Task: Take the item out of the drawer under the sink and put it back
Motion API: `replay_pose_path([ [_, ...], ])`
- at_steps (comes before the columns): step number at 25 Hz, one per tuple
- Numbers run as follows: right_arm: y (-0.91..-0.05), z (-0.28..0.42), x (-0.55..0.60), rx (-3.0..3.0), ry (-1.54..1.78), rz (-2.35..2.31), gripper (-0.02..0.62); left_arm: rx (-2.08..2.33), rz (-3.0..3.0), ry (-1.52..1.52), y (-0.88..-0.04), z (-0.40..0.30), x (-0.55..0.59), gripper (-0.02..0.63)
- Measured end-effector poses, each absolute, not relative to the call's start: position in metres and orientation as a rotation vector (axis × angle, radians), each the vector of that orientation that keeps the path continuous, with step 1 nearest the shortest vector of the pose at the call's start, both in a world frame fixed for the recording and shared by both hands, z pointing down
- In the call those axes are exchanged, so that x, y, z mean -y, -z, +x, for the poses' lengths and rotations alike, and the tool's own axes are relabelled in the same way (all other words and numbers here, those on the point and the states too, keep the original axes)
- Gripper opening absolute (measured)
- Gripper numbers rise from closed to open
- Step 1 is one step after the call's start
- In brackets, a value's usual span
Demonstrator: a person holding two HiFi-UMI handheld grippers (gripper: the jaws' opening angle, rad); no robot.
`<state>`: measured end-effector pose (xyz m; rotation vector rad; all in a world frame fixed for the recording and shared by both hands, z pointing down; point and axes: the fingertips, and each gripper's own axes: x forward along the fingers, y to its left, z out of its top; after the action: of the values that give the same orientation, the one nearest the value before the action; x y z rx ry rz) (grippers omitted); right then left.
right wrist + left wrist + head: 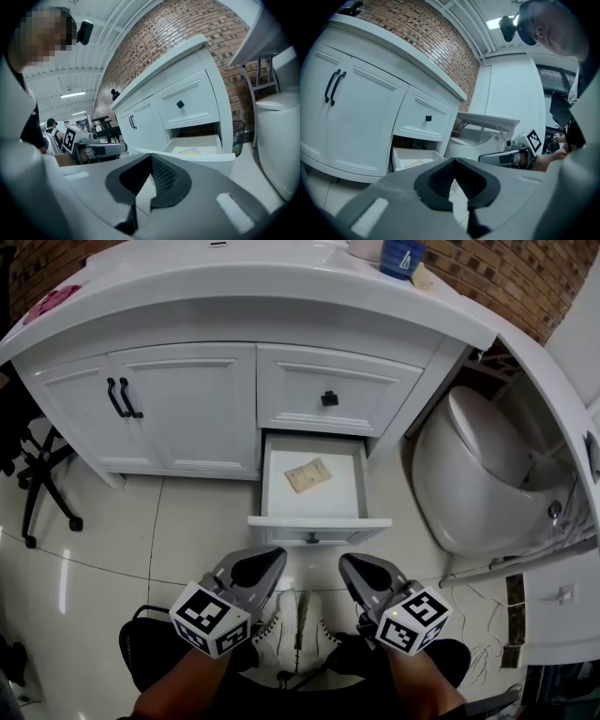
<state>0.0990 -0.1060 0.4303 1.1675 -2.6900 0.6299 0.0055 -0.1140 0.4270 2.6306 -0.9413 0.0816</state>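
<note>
The lower drawer (319, 520) of the white vanity stands pulled open. A flat tan item (307, 474) lies on its bottom, untouched. My left gripper (261, 570) and right gripper (359, 572) hover side by side over the floor, short of the drawer front, both shut with nothing between the fingers. In the left gripper view the shut left gripper (454, 161) points toward the open drawer (396, 157), with the item (412, 163) just showing. From the right gripper view, the shut right gripper (151, 156) faces the drawer (201, 157) and the item (190, 151).
The upper drawer with a black knob (329, 398) is closed, as are the cabinet doors with black handles (124, 397). A white toilet (478, 474) stands right of the vanity. An office chair (37, 474) is at the left. A blue cup (401, 257) sits on the counter.
</note>
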Motion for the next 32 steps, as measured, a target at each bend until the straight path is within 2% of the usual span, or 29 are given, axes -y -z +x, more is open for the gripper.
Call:
replay_pose_path([
  [9, -0.437, 0.100, 0.123, 2.666, -0.595, 1.140, 0.003, 0.934, 2.622, -0.096, -0.440, 0.006, 0.130, 0.006],
  [11, -0.429, 0.099, 0.129, 2.648, -0.478, 1.094, 0.005, 0.932, 2.628, -0.100, -0.441, 0.008, 0.133, 0.006],
  [17, -0.413, 0.091, 0.174, 2.435, 0.008, 0.867, 0.086, 0.915, 2.630, -0.093, -0.444, 0.007, 0.137, 0.006],
  [21, -0.419, 0.080, 0.220, 2.351, 0.135, 0.754, 0.091, 0.935, 2.619, -0.091, -0.445, -0.001, 0.143, 0.006],
  [26, -0.454, 0.070, 0.282, 2.247, 0.203, 0.646, 0.095, 0.940, 2.610, -0.086, -0.445, -0.006, 0.147, 0.006],
  [32, -0.518, 0.057, 0.332, 2.071, 0.186, 0.475, 0.140, 0.941, 2.601, -0.099, -0.444, -0.012, 0.147, 0.006],
])
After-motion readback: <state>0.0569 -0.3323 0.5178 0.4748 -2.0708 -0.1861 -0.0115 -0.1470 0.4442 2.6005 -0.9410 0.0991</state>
